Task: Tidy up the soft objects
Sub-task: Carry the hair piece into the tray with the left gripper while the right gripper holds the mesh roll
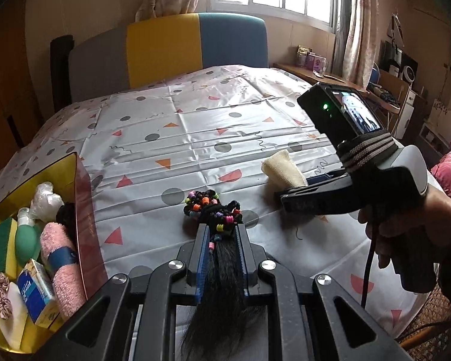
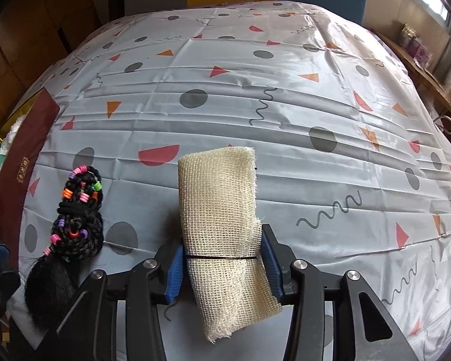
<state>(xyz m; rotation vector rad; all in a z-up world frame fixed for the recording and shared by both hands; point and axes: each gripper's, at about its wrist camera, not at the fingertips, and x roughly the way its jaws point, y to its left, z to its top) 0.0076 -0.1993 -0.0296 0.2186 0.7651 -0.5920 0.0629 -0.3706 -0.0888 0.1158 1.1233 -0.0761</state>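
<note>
Black beaded braid (image 1: 216, 240) pinched in left tool (image 1: 221, 234); level right tool (image 2: 222, 258) clamps mesh roll (image 2: 222, 228).

Right tool (image 2: 222, 258) grips mesh cloth roll (image 2: 219, 210) beside beaded braid (image 2: 78, 213).

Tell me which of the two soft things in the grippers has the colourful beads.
The black braided hairpiece, held in the left gripper. Bright beads dot its braids; the cream mesh cloth roll in the right gripper is plain.
</note>
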